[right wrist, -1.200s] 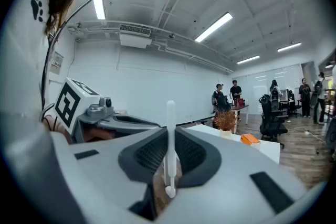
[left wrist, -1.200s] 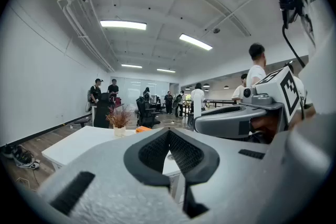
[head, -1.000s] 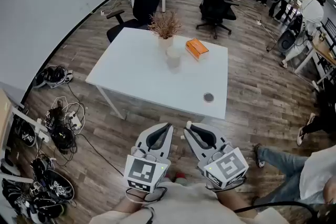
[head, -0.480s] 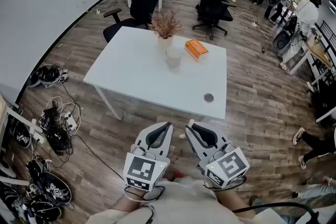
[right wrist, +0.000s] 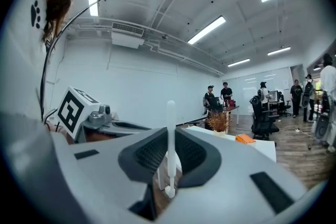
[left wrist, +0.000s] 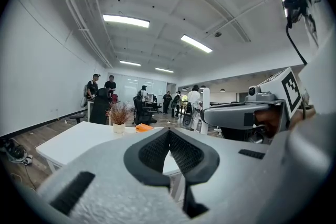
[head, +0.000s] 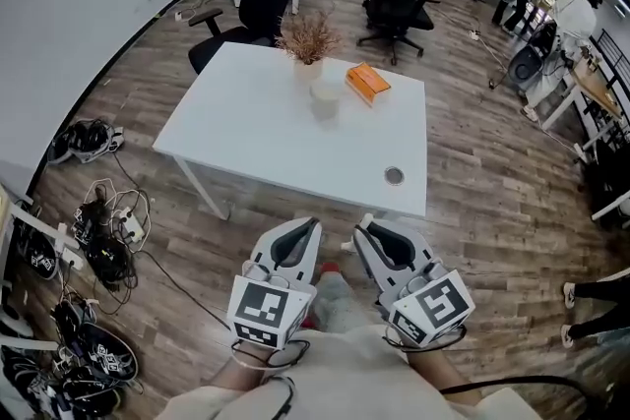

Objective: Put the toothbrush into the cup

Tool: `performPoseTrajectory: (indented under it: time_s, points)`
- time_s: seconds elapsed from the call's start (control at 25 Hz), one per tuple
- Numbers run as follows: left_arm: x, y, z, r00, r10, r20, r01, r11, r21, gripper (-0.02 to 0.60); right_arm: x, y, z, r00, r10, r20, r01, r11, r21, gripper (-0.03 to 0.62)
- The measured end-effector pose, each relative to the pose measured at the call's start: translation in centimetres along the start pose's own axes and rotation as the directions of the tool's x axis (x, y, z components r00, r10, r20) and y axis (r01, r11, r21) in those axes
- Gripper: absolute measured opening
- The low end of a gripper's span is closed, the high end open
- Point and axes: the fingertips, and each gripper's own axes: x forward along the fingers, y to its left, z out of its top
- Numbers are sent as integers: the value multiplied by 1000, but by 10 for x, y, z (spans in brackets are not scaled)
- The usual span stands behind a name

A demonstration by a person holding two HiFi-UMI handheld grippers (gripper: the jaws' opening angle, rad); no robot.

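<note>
Left hand-held gripper (left wrist: 169, 132): clenched on nothing, idle, well short of the surface (head: 246, 148).
Cup (head: 325, 99): far side of surface, just beside dried-plant vase (head: 307, 69), open for the brush.
Right hand-held gripper (right wrist: 169, 135): clamped on white toothbrush (right wrist: 170, 113), kept upright, likely for an end-first drop.

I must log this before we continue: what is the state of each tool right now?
Left tool: closed, holding nothing.
Right tool: closed on the toothbrush.
</note>
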Motion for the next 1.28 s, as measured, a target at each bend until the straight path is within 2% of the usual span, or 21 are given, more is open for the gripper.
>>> performPoseTrajectory:
  time_s: [0.36, 0.68, 1.04, 1.28]
  points:
    - [45, 33, -1, 1000, 29, -11, -30, 999, -19, 9, 43, -39, -2, 999, 32, -1, -32, 999, 1, 54]
    - [117, 78, 0, 998, 60, -36, -62, 997, -44, 9, 101, -106, -7, 998, 56, -26, -55, 998, 23, 54]
    - [198, 129, 12, 990, 133, -54, -136, 989, -60, 9, 167, -184, -5, 991, 127, -41, -125, 992, 33, 54]
    - [236, 144, 17, 985, 170, -45, -172, 983, -64, 9, 191, -216, -4, 985, 169, -40, -169, 985, 21, 54]
